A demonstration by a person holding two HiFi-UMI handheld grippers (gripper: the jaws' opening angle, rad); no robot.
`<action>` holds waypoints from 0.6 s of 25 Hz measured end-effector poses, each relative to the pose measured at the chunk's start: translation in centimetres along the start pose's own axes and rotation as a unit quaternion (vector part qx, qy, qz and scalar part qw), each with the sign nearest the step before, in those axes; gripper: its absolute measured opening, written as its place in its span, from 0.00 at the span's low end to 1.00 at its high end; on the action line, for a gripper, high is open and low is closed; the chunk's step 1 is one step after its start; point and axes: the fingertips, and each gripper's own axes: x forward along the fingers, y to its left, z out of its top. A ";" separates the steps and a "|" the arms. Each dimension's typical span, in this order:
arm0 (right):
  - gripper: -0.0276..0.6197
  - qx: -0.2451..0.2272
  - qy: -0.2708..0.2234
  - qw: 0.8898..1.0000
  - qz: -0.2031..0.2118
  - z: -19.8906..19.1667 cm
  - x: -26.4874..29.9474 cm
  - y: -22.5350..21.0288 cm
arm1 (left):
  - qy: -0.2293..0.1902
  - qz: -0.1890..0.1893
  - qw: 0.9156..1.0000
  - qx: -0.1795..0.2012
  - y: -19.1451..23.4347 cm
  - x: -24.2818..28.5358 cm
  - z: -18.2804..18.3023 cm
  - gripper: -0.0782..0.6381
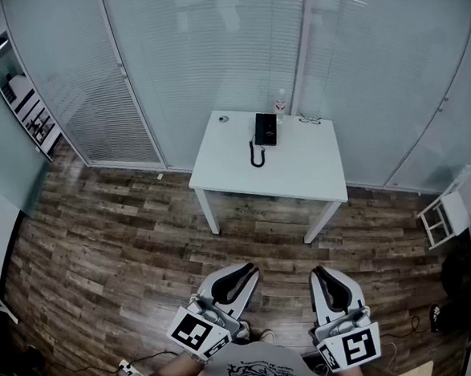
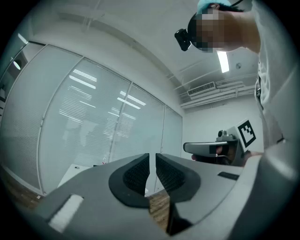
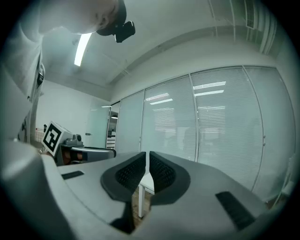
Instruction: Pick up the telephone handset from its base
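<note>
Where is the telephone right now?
In the head view, the telephone sits on the white table, near the middle of its far edge and just left of a small bottle.

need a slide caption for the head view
Left gripper and right gripper, both shut and empty, far from the white table bearing the black telephone.

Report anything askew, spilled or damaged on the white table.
Nothing stands out. The telephone sits near the far edge of the table, its cord curling toward the front, and the bottle behind it stands upright. No spill shows.
</note>
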 end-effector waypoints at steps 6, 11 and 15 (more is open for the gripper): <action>0.08 0.018 0.008 1.000 -0.010 -0.4 1.1 1.0 | -0.005 -0.004 1.000 -0.003 1.5 -1.0 0.6 0.16; 0.08 0.031 0.013 0.999 -0.019 -0.9 2.4 1.5 | -0.006 -0.013 1.000 -0.005 2.7 -1.3 1.1 0.16; 0.08 0.039 0.013 0.999 -0.021 -1.1 3.2 1.3 | -0.005 -0.016 1.000 -0.009 3.4 -0.9 1.1 0.16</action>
